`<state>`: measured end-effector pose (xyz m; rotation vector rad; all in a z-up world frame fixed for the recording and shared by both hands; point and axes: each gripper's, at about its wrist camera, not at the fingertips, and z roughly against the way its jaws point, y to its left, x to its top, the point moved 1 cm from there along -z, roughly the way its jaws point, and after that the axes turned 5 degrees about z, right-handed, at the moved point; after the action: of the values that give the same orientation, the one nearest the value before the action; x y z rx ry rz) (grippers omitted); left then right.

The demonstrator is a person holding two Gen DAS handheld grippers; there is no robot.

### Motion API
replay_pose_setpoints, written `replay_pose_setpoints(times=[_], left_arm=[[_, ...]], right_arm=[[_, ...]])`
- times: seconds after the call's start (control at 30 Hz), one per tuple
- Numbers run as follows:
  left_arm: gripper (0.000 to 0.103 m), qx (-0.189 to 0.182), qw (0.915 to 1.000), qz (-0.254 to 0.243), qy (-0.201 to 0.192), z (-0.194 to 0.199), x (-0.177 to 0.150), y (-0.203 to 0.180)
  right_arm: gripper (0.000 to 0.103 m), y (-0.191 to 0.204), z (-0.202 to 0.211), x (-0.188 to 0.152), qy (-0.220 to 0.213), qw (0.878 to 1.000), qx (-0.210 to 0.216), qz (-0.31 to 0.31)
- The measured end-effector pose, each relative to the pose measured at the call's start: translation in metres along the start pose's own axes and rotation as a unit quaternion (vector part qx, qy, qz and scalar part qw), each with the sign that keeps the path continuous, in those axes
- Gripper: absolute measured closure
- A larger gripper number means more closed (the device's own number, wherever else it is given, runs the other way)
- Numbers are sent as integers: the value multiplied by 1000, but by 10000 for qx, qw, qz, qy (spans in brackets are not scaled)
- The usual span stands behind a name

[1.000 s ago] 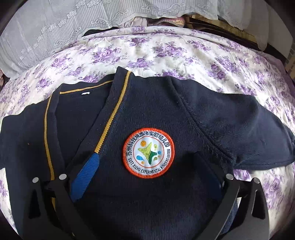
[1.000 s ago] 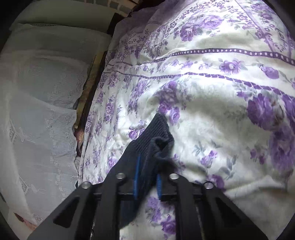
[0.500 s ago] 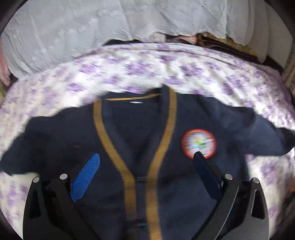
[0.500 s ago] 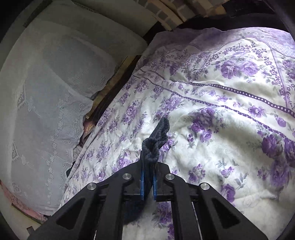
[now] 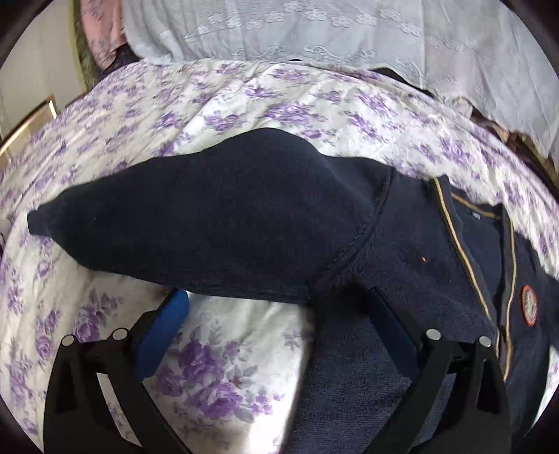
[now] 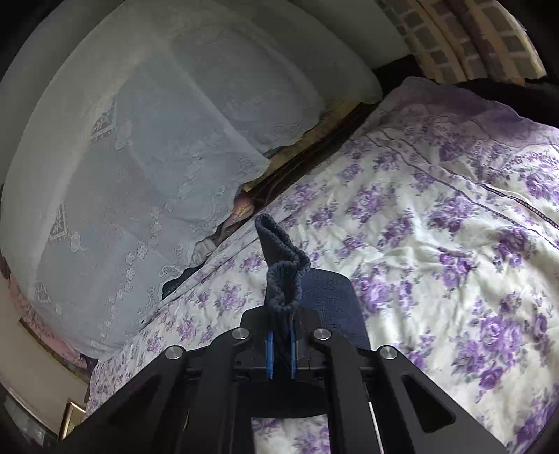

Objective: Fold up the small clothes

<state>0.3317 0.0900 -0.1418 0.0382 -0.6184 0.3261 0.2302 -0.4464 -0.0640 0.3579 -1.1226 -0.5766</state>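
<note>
Nearest in the left wrist view, the left gripper (image 5: 276, 321) stands with its jaws spread wide and nothing between them, one blue-padded finger (image 5: 162, 337) over the bedspread and the other over dark knit. Just beyond its tips lies the small navy knit cardigan with mustard-yellow edging (image 5: 401, 251), spread flat on the white bedspread printed with purple flowers (image 5: 216, 363). One sleeve (image 5: 195, 223) reaches out to the left, its cuff lying on the cloth; the open front and a round orange-rimmed badge (image 5: 529, 304) sit toward the right edge. Behind the bed hangs a pale lace-patterned curtain (image 5: 314, 28). In the right wrist view, the right gripper (image 6: 280, 344) is clenched on a ribbed navy cuff (image 6: 281, 265), which is pinched between the blue pads and stands up bunched above the fingertips, lifted off the bedspread. Past it the flowered cloth runs on to the same pale curtain and, at the top right, a patch of brick wall (image 6: 471, 38).
</note>
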Motion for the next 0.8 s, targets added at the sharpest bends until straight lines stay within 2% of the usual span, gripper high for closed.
replay_pose_setpoints(times=[0.1,0.33,0.8], left_arm=[[4,114,9997,-167,116,-5,1,-4],[4,-190,9993,-25,314,-7,6,5],[4,-297,9989,36,365,-10,10,9]], right_arm=[[96,28,-5,-4,44,9998,58,198],[96,84,-18,-20,151,9982,228,533],[96,189,-61,-72,604,9885,657,1223]])
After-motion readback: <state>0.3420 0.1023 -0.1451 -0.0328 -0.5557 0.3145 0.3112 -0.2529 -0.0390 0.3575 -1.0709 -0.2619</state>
